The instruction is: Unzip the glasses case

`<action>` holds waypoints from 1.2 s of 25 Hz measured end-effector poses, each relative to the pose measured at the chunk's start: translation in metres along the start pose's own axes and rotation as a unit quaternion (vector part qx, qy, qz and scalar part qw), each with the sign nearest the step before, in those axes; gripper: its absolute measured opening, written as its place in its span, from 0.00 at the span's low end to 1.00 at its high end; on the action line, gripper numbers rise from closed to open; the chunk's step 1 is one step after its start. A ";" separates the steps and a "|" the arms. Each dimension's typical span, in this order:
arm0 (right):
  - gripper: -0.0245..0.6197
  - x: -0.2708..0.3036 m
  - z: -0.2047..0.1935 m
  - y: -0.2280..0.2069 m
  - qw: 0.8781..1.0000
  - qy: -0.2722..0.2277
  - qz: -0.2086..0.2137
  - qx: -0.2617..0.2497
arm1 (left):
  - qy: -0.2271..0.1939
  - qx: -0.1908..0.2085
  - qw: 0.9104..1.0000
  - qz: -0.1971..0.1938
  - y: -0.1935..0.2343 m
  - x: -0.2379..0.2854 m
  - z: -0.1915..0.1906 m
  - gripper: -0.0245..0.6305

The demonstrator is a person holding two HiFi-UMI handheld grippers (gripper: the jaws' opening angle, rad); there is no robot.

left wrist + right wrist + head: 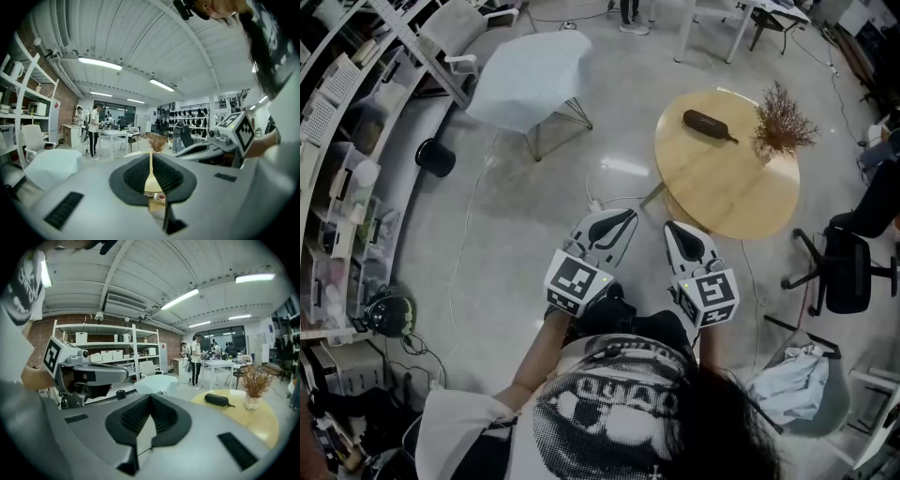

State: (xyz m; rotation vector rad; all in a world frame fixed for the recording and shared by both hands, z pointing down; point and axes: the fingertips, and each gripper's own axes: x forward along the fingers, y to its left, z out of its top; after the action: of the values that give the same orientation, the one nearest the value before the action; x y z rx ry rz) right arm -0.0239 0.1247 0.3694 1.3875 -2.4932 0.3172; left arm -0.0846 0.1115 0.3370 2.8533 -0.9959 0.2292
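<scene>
standing well back from the round wooden table (712,192), the person holds both grippers out before the body. left gripper (626,217): jaws together, nothing between. right gripper (672,229): jaws together, empty. black glasses case (705,122) lies on the tabletop near the dried plant (780,124), well apart from both grippers.

Round wooden worktop (722,187): dark zipped glasses case (708,123) toward worktop's far-left rim, vase of dried twigs (780,127) at worktop's far-right rim.
</scene>
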 end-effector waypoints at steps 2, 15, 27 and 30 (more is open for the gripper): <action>0.03 0.003 -0.004 -0.005 1.000 0.011 -0.008 -0.001 | 0.004 -0.010 1.000 -0.003 0.003 0.001 -0.005 0.07; 0.03 0.023 -0.027 -0.046 0.999 0.037 -0.025 0.026 | 0.037 -0.033 0.999 -0.014 0.015 0.030 -0.033 0.07; 0.03 0.106 -0.017 -0.154 0.997 0.044 -0.028 0.055 | 0.070 -0.028 0.997 -0.004 0.089 0.127 -0.033 0.07; 0.03 0.117 -0.014 -0.195 0.997 0.048 -0.031 0.055 | 0.082 -0.008 0.997 -0.005 0.099 0.168 -0.026 0.07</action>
State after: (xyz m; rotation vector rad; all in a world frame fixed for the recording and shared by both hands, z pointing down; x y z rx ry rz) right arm 0.0853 -0.0647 0.4335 1.4524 -2.3803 0.5021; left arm -0.0191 -0.0643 0.3979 2.7705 -0.9457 0.4445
